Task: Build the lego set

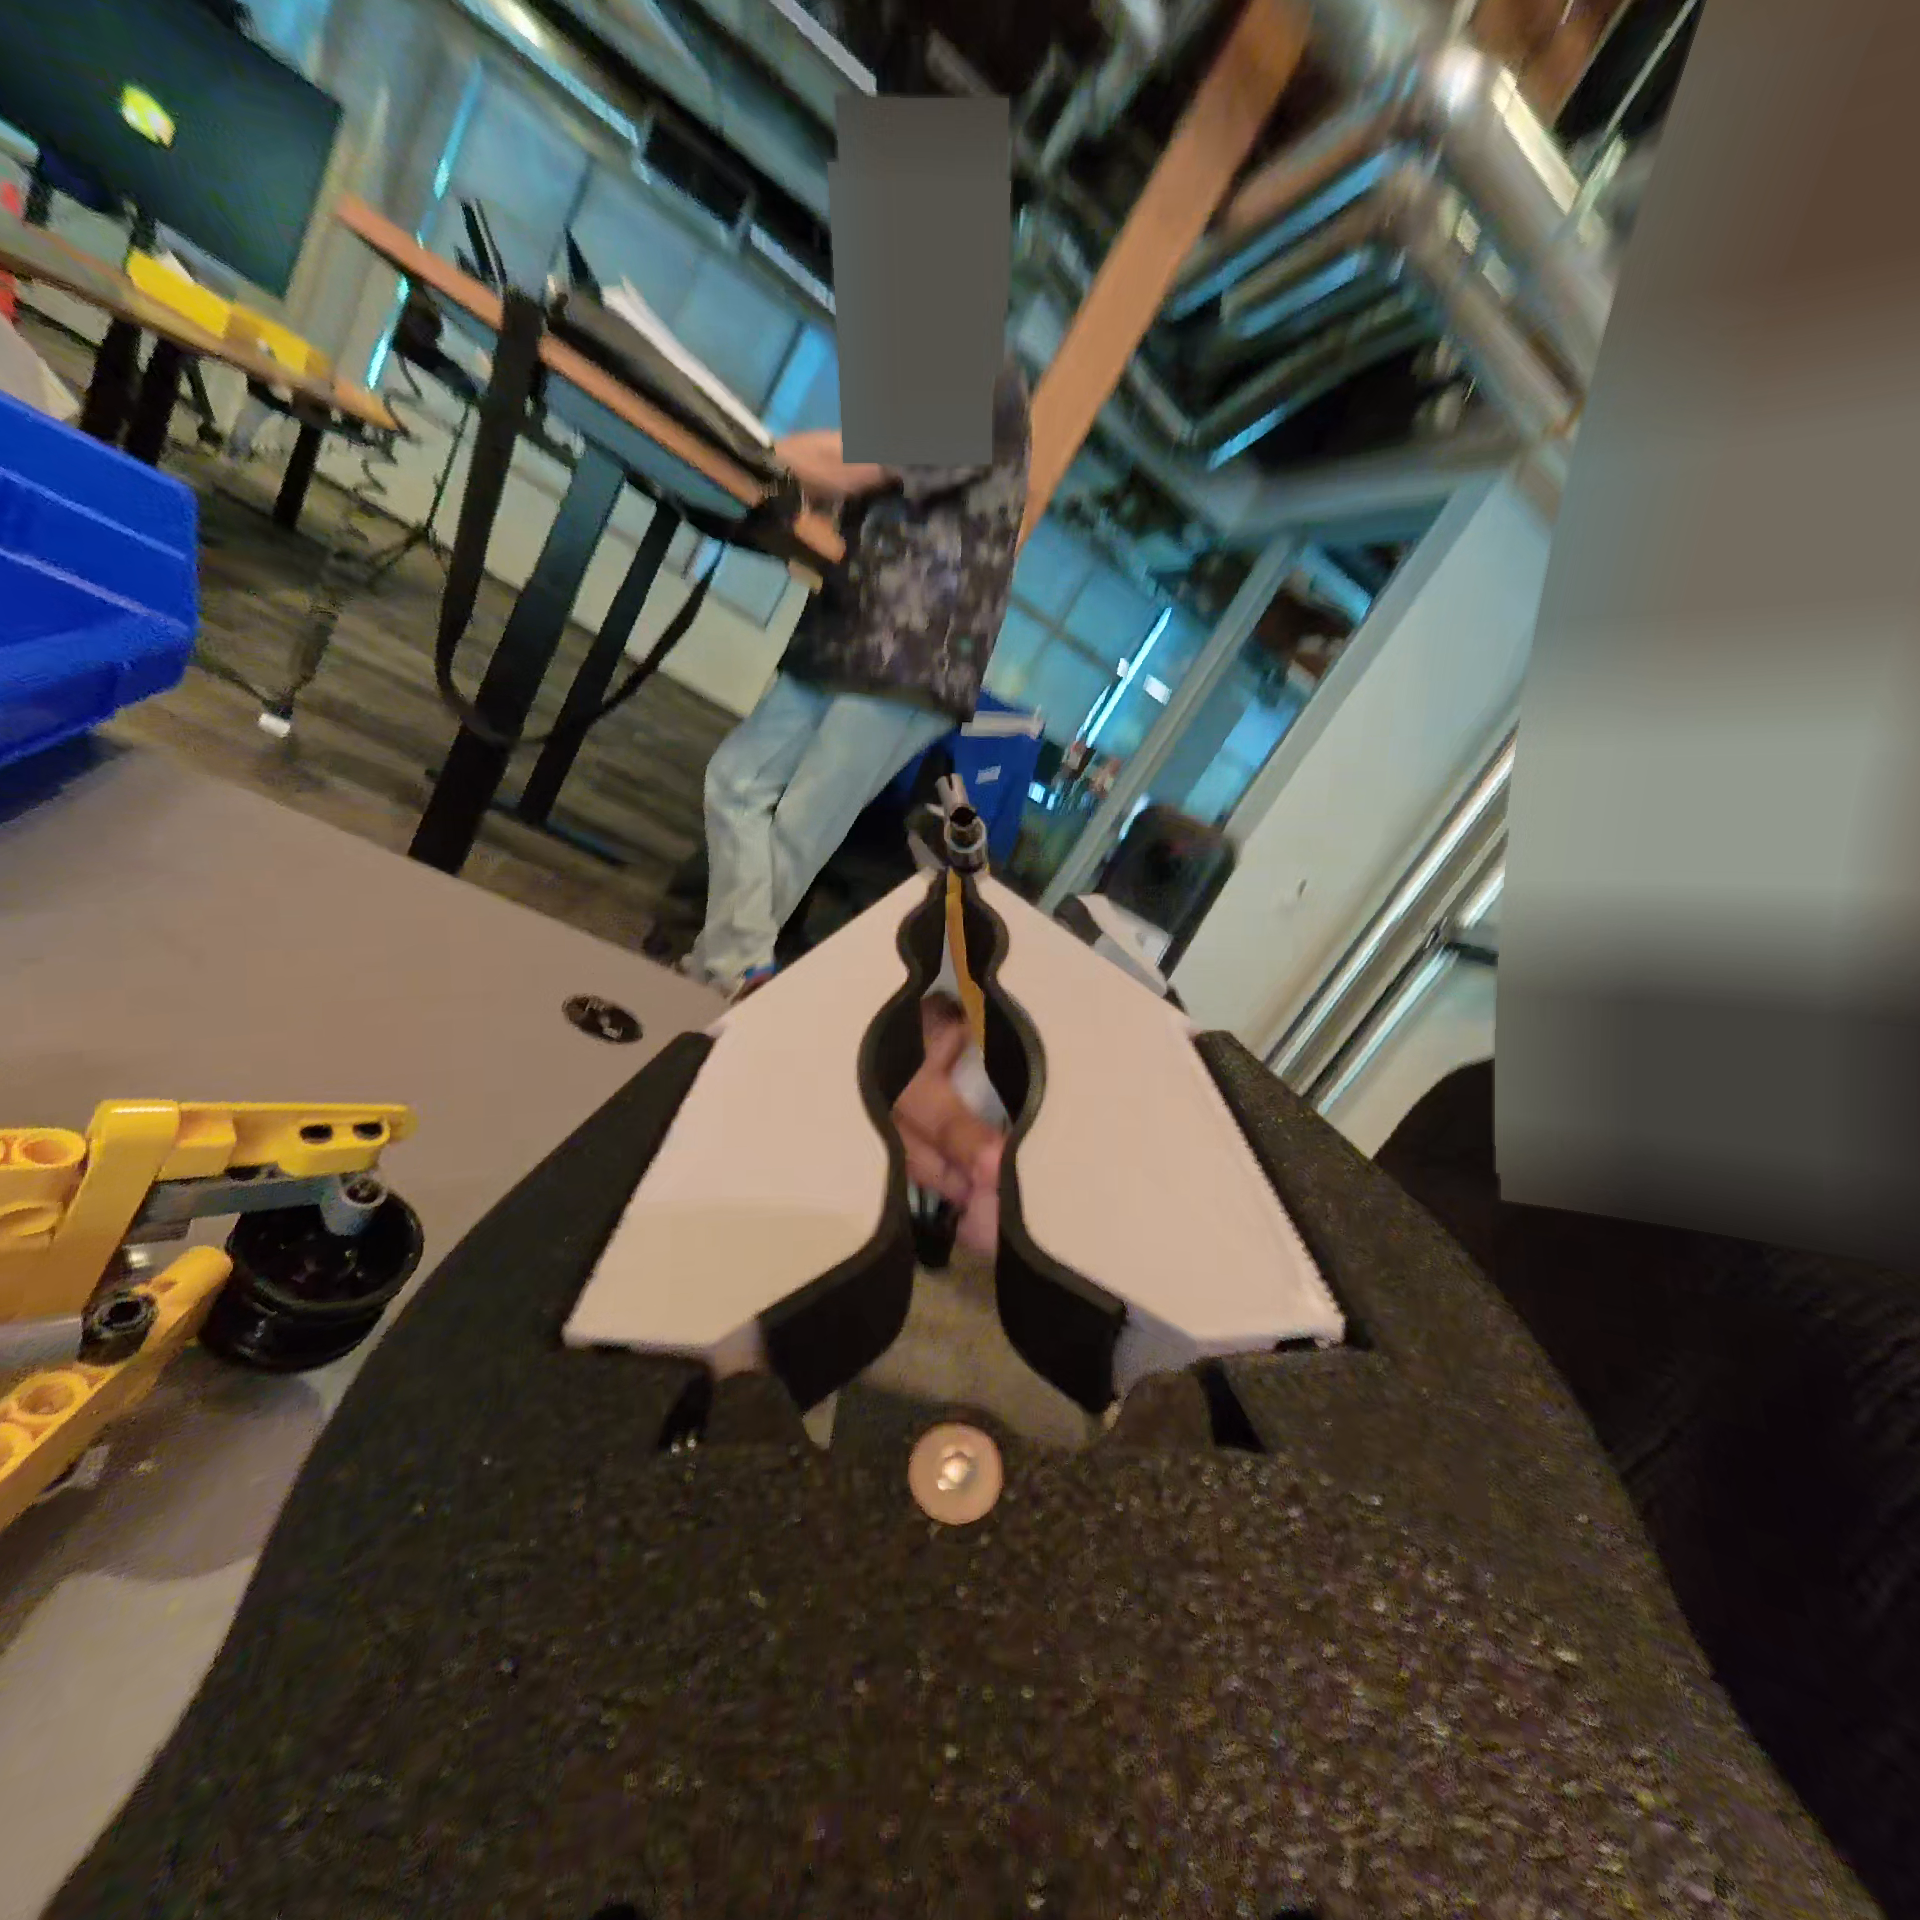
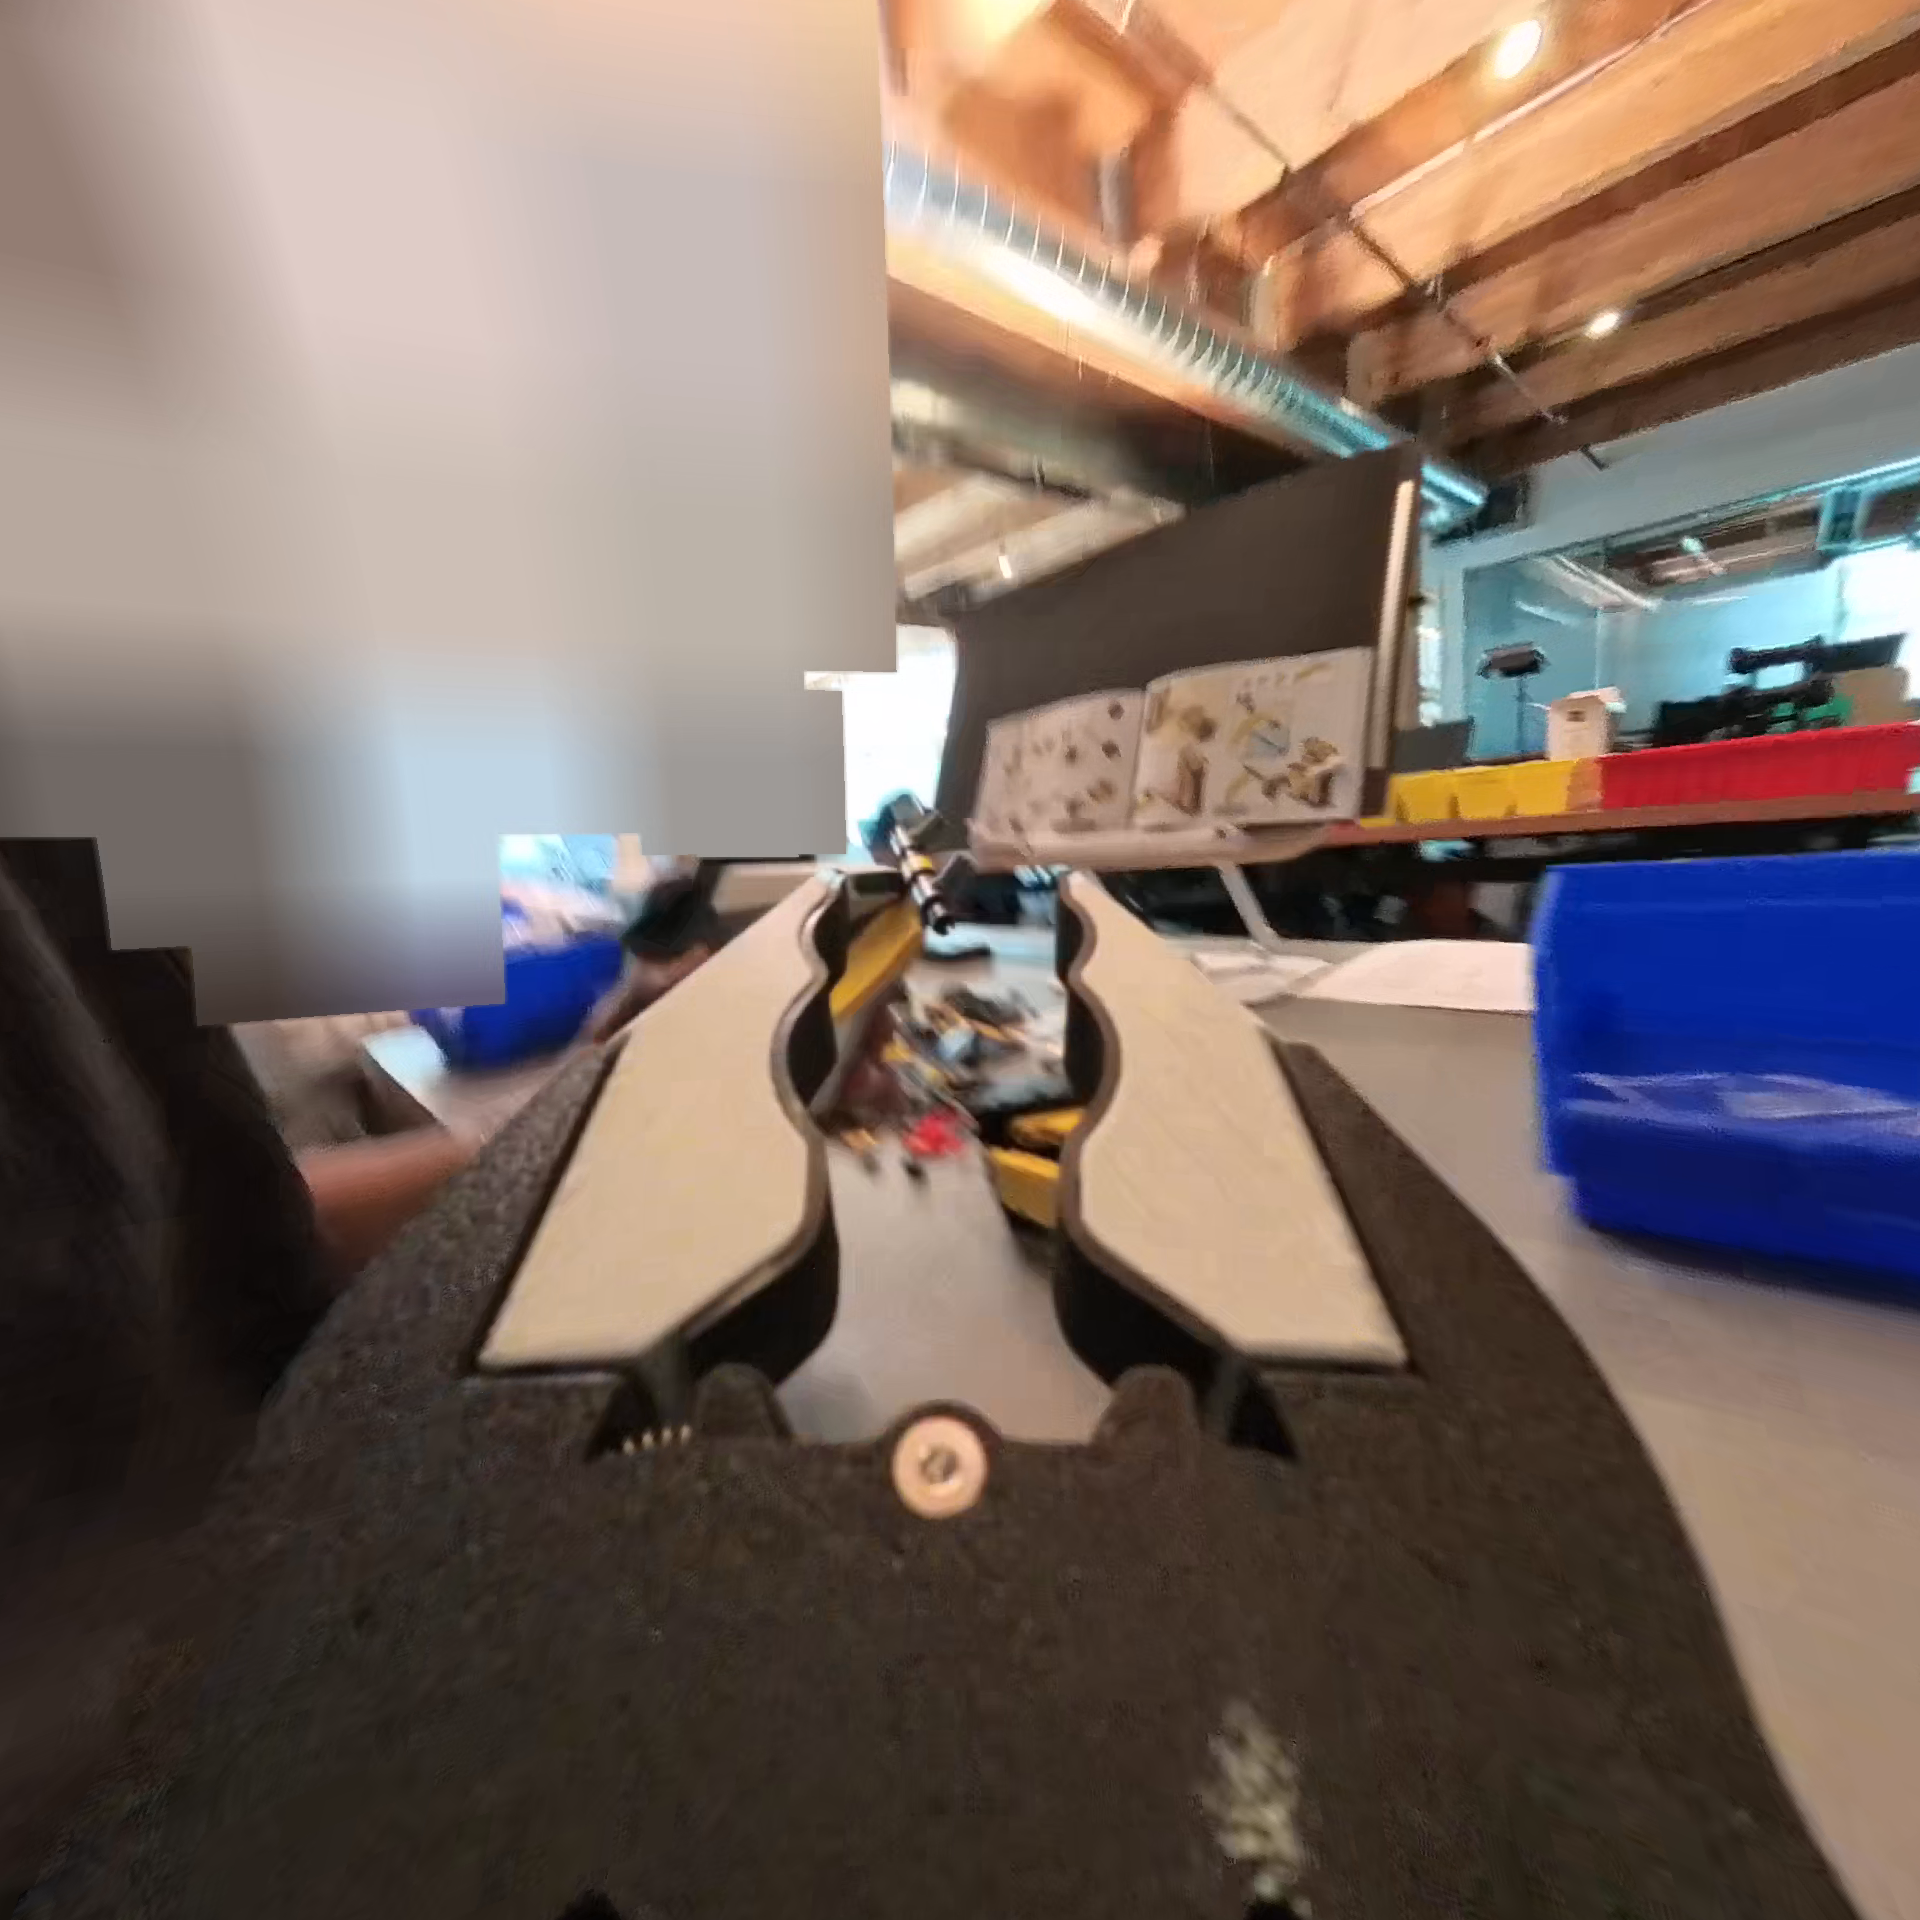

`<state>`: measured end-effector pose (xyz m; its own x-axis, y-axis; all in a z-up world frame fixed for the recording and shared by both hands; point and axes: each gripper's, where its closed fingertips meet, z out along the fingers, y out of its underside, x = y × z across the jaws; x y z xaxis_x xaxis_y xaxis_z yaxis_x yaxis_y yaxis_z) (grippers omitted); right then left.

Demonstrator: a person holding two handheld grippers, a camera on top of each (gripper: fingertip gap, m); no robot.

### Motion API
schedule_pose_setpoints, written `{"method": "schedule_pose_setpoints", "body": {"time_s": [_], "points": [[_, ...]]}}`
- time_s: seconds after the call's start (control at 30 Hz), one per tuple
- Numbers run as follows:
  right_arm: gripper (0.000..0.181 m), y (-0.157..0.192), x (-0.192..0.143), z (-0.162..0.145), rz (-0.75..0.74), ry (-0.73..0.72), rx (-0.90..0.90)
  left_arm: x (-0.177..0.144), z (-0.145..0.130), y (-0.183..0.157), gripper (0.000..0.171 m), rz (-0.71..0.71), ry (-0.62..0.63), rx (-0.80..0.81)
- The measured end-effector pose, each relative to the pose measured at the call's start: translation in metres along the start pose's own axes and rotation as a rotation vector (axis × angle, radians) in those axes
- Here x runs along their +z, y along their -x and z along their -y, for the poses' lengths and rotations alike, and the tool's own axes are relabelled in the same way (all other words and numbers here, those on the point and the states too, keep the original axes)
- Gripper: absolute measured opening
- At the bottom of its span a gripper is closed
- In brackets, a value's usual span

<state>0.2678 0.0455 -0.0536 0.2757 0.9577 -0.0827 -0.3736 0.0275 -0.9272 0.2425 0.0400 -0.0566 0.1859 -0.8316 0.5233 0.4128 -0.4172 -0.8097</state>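
My left gripper [image 1: 957,891] is shut on a thin yellow toy-brick beam [image 1: 964,961], held off the table edge. A black and grey pin [image 1: 960,826] sticks out past its tips. A hand shows through the gap behind the jaws. My right gripper [image 2: 951,894] is open, its jaws well apart. A yellow beam with a black pin [image 2: 883,951] sits between them, close against the left finger's inner pad [image 2: 821,997]; I cannot tell whether they touch. A pile of small loose parts [image 2: 956,1039] lies on the grey table beyond.
A part-built yellow vehicle [image 1: 125,1195] with a black wheel [image 1: 312,1288] stands on the grey table [image 1: 260,956] at left. Blue bins sit at the left [image 1: 83,582] and right [image 2: 1725,1039]. An open instruction booklet [image 2: 1174,748] is propped up behind. A person [image 1: 894,623] stands beyond the table. My left and right fingertips are right by each other.
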Motion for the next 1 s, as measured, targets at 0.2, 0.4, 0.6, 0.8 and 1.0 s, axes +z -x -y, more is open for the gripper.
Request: {"method": "schedule_pose_setpoints", "body": {"time_s": [0.2, 0.4, 0.6, 0.8, 1.0], "points": [[0.035, 0.008, 0.027, -0.003, 0.089, -0.193, 0.368, -0.004, 0.008, -0.001, 0.002, -0.011, -0.131, -0.029], [0.006, 0.012, 0.038, -0.011, 0.141, -0.125, 0.41, -0.008, 0.008, -0.001, 0.002, 0.011, -0.132, 0.005], [0.006, -0.023, 0.026, -0.029, -0.168, 0.155, -0.074, -0.025, 0.005, 0.031, 0.019, 0.289, -0.082, 0.197], [0.007, -0.028, 0.026, -0.034, -0.339, 0.425, -0.713, -0.019, -0.005, 0.032, 0.053, 0.439, 0.044, 0.426], [0.007, -0.006, 0.036, -0.034, -0.265, 0.434, -0.905, -0.011, -0.002, 0.021, 0.055, 0.419, 0.071, 0.456]]}}
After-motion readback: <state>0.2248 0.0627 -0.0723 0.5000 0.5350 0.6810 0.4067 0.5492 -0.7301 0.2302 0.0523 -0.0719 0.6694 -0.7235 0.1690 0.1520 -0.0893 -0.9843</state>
